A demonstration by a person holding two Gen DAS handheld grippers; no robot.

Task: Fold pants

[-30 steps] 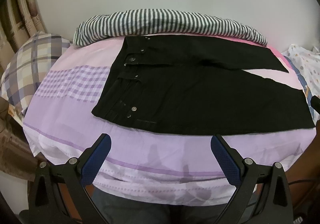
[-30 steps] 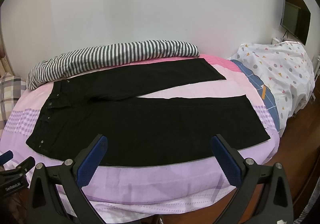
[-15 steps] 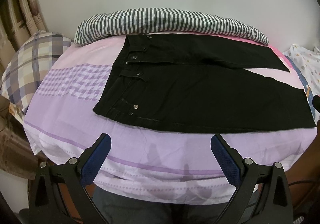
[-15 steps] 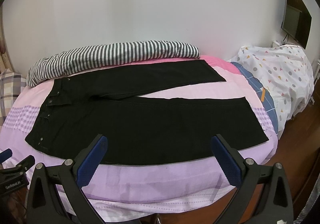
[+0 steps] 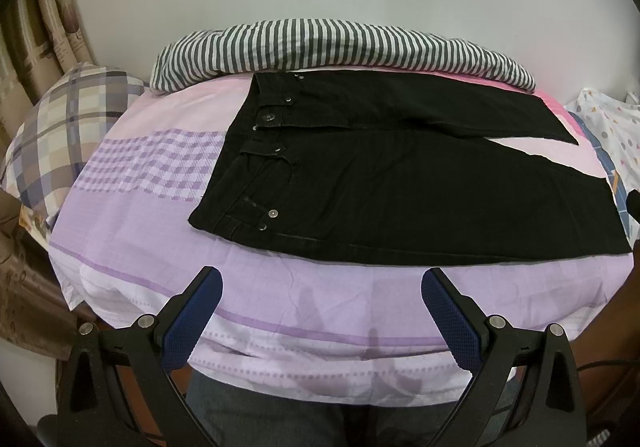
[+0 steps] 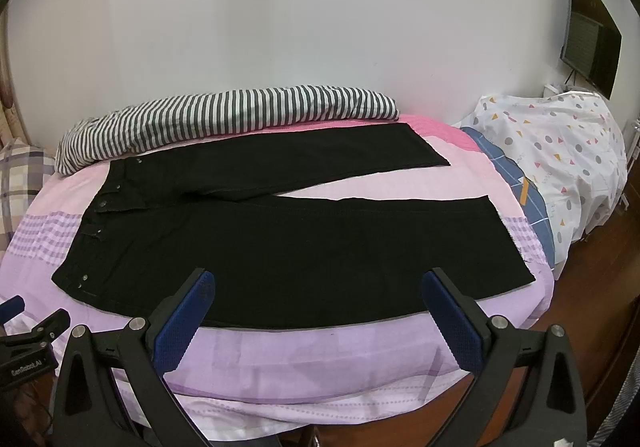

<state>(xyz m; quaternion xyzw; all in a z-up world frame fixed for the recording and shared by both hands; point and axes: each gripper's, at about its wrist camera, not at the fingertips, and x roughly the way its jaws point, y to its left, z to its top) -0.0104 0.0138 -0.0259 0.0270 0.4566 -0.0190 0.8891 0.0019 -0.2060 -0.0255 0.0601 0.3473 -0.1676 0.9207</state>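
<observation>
Left wrist view: the left hand-held gripper (image 5: 322, 311) hangs spread wide over the near edge of the bed (image 5: 120, 239), nothing between its blue pads. The black pants (image 5: 400, 187) lie flat and unfolded on the purple sheet, waistband toward the left, rivets and button easy to pick out. The leg hems are cut off at the right rim, so you only see the start of the split between the legs. A striped blanket (image 5: 340, 47) runs along the wall, with a plaid pillow (image 5: 68, 127) at left.

Right wrist view: the right hand-held gripper (image 6: 318, 313) is also spread wide and empty, short of the pants' (image 6: 300, 247) near edge. Here both legs show full length, splayed in a V with pink sheet between them. The waistband details are tiny and hard to read. A patterned white cover (image 6: 560, 151) sits off the bed's right end, and a wall screen (image 6: 592, 43) is partly clipped by the rim. The other gripper peeks in at lower left.
</observation>
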